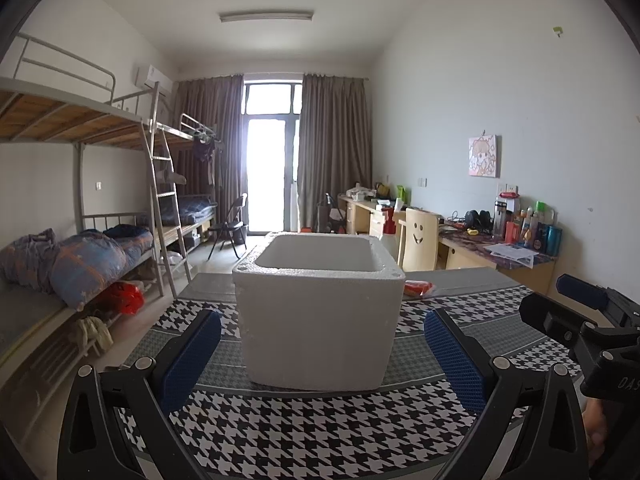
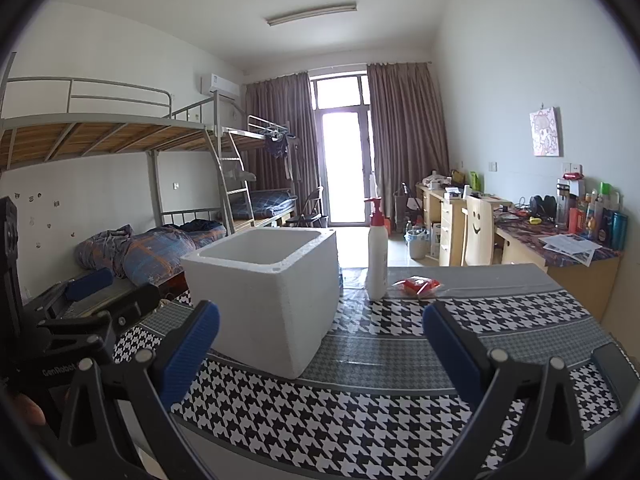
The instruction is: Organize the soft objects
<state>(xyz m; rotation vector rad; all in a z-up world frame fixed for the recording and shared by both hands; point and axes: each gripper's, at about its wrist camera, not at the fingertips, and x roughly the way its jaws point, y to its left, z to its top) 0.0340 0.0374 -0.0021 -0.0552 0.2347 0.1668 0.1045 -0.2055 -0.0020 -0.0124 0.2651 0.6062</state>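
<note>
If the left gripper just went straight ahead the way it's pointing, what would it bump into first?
Most likely the white foam box. It stands dead ahead on the houndstooth table, centred between the open fingers of the left gripper, with nothing visible in between.

A pump bottle (image 2: pixel 377 256) stands on the houndstooth tablecloth (image 2: pixel 360 420).

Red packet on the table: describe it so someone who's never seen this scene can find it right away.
Start at the table with the houndstooth cloth and find the big white foam box standing on it. Beyond the box, towards the far edge, stands a white pump bottle with a red top; the red packet lies flat just to its right. It is the only small, flat, red, crinkly-wrapped thing there.
</note>
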